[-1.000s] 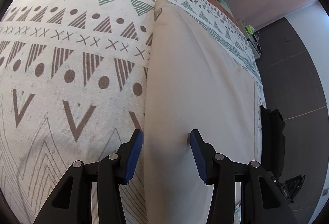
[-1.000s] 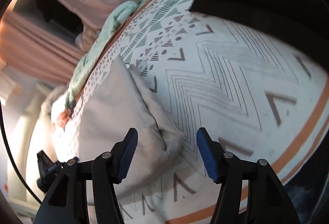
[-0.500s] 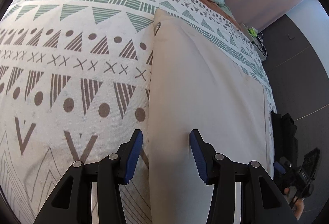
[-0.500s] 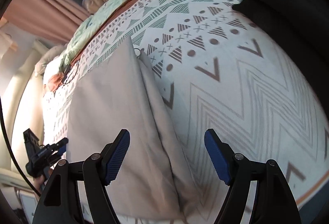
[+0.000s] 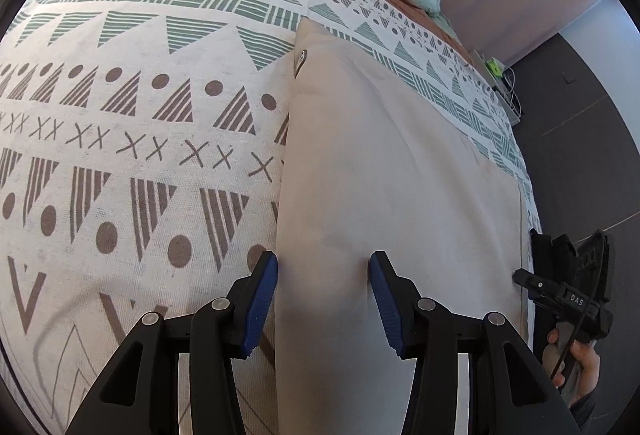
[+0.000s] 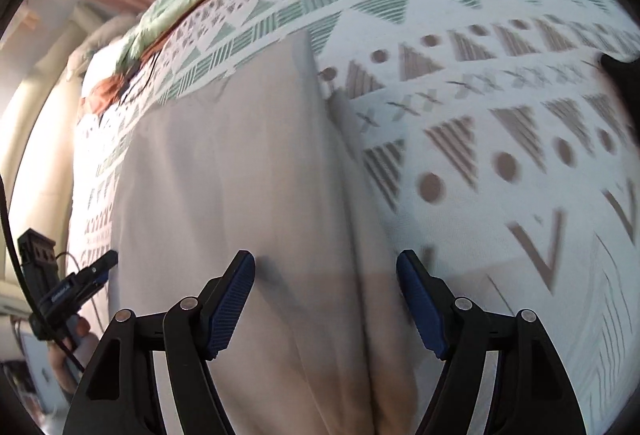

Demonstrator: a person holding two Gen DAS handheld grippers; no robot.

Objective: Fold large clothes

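Your right gripper (image 6: 325, 301) swung a lot over the last second — it went from the crumpled corner of the beige garment (image 6: 240, 195) to hanging over its long folded edge, jaws spread wider than before. Your left gripper (image 5: 323, 297) pulled back a bit, so the patterned bedspread (image 5: 140, 115) shows further up — and your other hand (image 5: 576, 363) has come into view at the right.

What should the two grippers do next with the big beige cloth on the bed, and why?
Probably lower and shut each on the edge it straddles. The left gripper and right gripper are both open over opposite long edges of the beige garment, which lies flat on the patterned bedspread, holding nothing. Gripping comes before any fold.
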